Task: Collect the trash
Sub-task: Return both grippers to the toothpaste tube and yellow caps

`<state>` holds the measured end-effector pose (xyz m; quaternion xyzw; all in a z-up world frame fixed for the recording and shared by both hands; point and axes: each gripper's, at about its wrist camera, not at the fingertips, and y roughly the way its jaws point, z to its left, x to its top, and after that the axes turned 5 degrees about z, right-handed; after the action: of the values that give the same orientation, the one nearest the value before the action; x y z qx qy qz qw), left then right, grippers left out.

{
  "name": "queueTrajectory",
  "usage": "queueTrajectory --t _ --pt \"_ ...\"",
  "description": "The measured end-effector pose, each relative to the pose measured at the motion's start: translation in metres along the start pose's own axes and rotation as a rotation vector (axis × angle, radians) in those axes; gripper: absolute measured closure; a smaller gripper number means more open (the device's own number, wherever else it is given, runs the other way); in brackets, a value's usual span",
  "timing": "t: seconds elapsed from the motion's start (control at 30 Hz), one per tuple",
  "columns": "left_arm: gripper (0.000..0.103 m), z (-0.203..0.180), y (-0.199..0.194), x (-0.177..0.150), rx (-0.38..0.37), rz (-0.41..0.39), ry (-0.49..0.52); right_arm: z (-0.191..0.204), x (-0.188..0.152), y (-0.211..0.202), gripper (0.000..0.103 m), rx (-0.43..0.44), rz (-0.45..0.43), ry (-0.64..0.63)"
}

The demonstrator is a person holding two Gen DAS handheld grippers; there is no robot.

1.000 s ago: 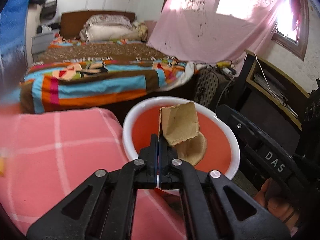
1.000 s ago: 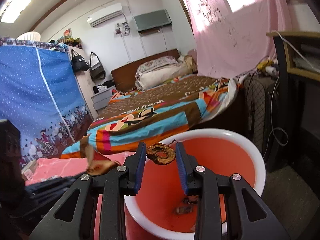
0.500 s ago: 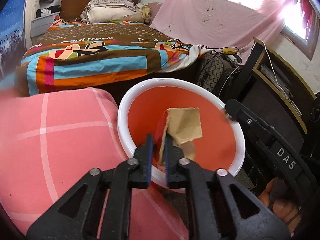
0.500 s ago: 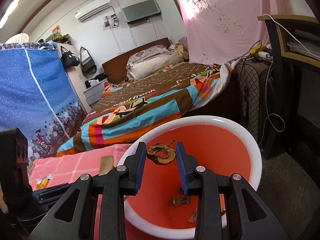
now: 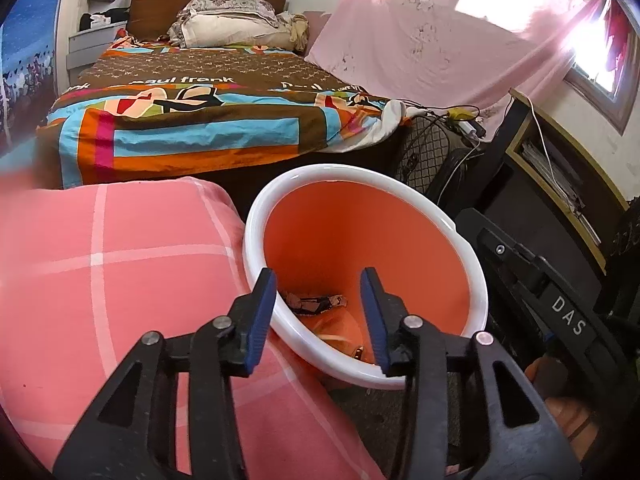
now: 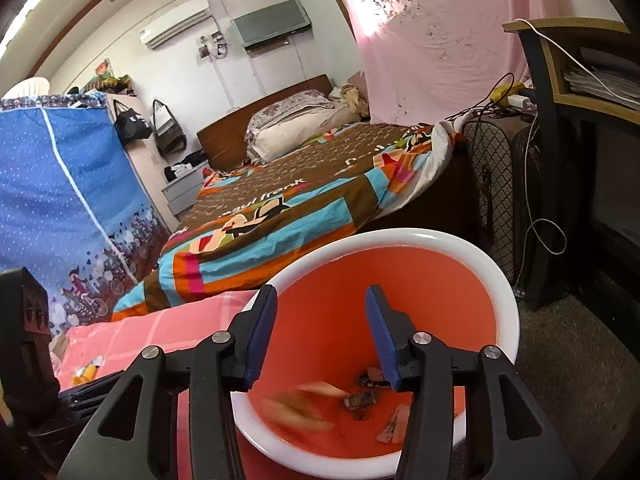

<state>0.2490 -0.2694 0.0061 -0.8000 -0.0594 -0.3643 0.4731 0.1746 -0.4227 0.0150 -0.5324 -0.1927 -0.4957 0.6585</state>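
Both tongs (image 5: 318,312) (image 6: 320,334) gape wide, empty, over the bin (image 5: 472,264).

Orange bin (image 5: 400,232) on dark floor (image 6: 580,360)

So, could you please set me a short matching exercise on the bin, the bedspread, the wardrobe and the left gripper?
Things:
1. bin
2. bedspread
3. wardrobe
4. left gripper

Descriptions:
A. blue fabric with white dots
B. jaws open, holding nothing
C. orange inside, white rim
D. brown with bright stripes

Pairs: 1-C, 2-D, 3-A, 4-B
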Motion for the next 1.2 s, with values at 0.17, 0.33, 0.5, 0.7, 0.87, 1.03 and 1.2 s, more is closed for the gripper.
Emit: queueTrajectory --t 0.17,0.33,0.5,0.7,0.87,1.03,1.2 --pt "0.050 0.005 -0.008 0.000 0.002 -0.039 -0.017 0.001 0.000 -0.002 0.057 -0.006 -0.015 0.002" --pt "0.039 0.016 -0.029 -0.001 0.041 -0.138 -0.050 0.009 0.000 -0.011 0.053 -0.003 -0.075 -0.025" --pt "0.012 0.031 -0.062 -0.004 0.091 -0.270 -0.070 0.024 0.001 -0.022 0.025 0.022 -0.160 -0.071" --pt "0.000 0.051 -0.103 -0.014 0.171 -0.431 -0.064 0.053 -0.002 -0.031 0.002 0.050 -0.247 -0.144" --pt "0.000 0.069 -0.132 -0.024 0.253 -0.525 -0.069 0.076 -0.008 -0.043 0.000 0.110 -0.341 -0.209" --pt "0.000 0.090 -0.158 -0.034 0.332 -0.594 -0.082 0.103 -0.015 -0.051 0.000 0.177 -0.409 -0.265" --pt "0.000 0.116 -0.181 -0.051 0.415 -0.639 -0.102 0.133 -0.026 -0.053 0.000 0.251 -0.460 -0.313"
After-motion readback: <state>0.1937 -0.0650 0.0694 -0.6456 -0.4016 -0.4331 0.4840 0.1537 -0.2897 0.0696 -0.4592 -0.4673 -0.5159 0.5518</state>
